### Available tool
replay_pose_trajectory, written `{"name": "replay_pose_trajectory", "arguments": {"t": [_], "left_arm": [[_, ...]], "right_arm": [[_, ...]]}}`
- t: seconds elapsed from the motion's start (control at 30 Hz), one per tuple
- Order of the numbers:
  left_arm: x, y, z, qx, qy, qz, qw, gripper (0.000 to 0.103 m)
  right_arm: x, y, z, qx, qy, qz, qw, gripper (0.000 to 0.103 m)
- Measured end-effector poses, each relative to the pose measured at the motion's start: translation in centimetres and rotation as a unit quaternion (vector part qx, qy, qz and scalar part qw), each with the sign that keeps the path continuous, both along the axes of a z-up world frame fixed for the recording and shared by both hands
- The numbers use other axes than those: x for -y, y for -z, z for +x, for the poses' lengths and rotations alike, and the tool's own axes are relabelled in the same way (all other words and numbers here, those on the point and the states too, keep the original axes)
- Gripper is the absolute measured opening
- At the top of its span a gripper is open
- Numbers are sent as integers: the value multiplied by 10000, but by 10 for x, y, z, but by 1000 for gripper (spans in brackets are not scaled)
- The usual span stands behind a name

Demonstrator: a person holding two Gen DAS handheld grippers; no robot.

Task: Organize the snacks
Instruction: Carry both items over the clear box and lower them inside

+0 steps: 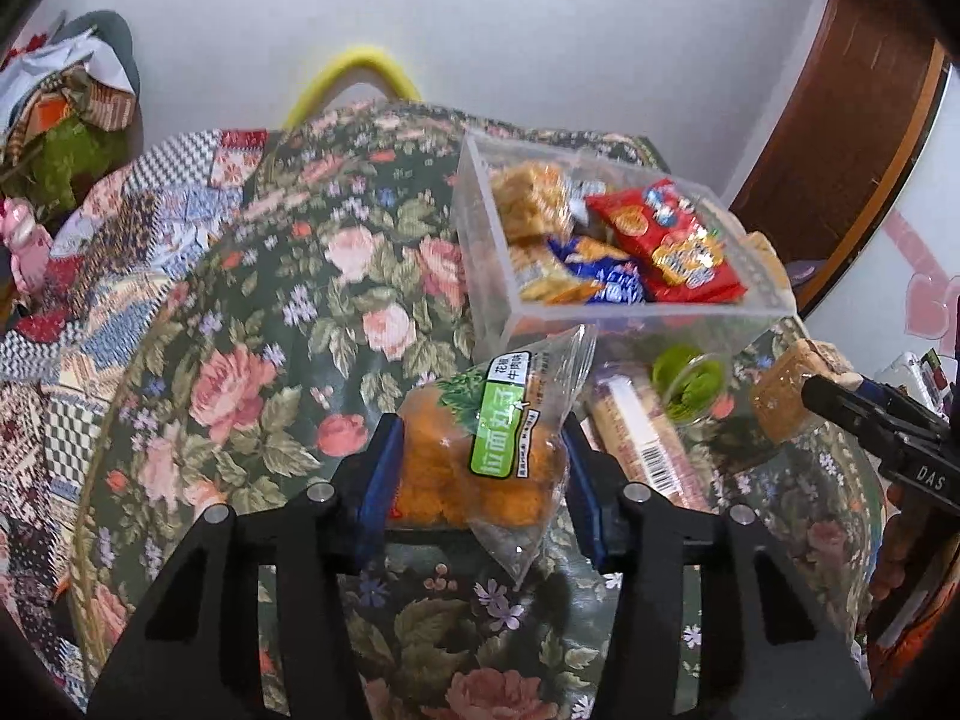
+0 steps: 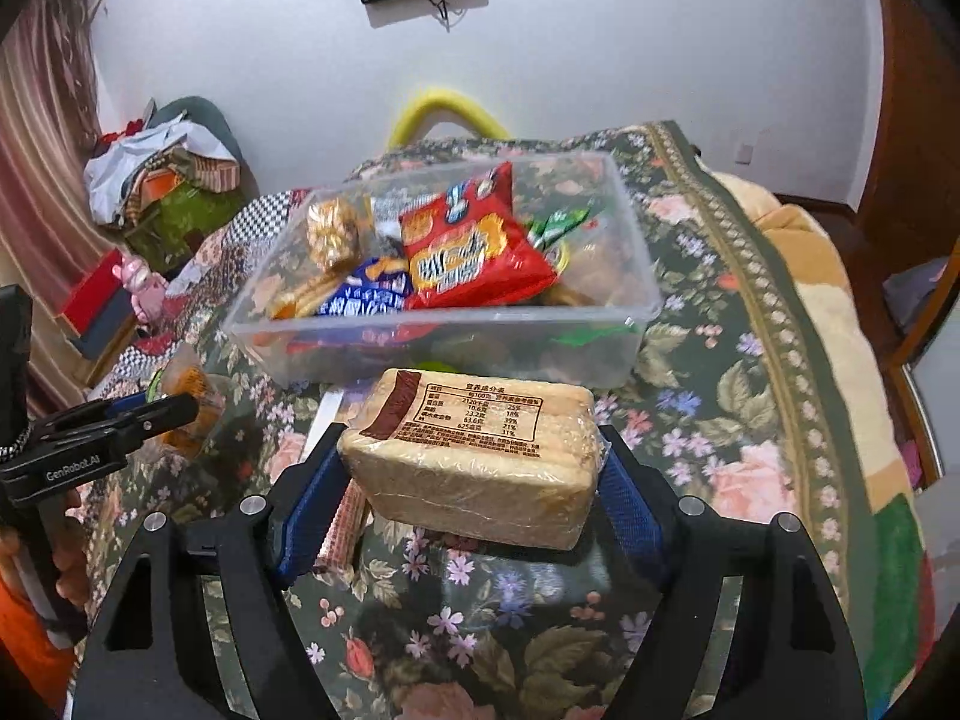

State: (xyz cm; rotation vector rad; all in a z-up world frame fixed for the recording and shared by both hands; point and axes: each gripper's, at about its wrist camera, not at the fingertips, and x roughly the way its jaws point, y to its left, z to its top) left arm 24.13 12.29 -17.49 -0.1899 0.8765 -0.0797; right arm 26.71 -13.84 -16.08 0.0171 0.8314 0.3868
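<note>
Floral cloth (image 2: 720,396), dark green with pink roses, covers the whole work surface, and beside it on the left lies a checkered patchwork quilt (image 1: 90,300). On the cloth stands a clear plastic bin (image 2: 636,306), rectangular and open at the top. Inside it a red snack bag (image 2: 474,246) leans over a blue packet (image 2: 372,294), with a golden wrapped snack (image 2: 333,231) toward the left wall and a green wrapper (image 2: 558,222) behind the red bag.

Nearer than the bin, the right gripper (image 2: 474,468) pinches a wrapped sandwich-cracker block (image 2: 480,456) between its blue pads, one pad against each end; the block is held off the cloth, nutrition label up, just in front of the bin's near wall. Below it a long striped biscuit pack (image 2: 345,522) lies flat on the cloth.

The left gripper (image 1: 480,468) is clamped on a clear bag of orange noodle balls (image 1: 480,456) with a green label, its pads pressing either side; the bag hangs above the cloth, just short of the bin's near corner. In the left wrist view the striped pack lies just right of this bag, and a small clear cup with green contents (image 1: 690,384) lies near the bin's front wall.
</note>
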Motion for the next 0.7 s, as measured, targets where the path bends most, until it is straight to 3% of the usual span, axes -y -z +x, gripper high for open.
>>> {"name": "replay_pose_trajectory", "arguments": {"t": [0.4,0.7], "left_arm": [[28,-63,12,714,251,221,9969,50],[63,-70,54,859,469,249,9949,50]], "right_arm": [[8,-48,20,744,57,101,9972,77],[10,-61,44,1072,59,37,9942,77]]}}
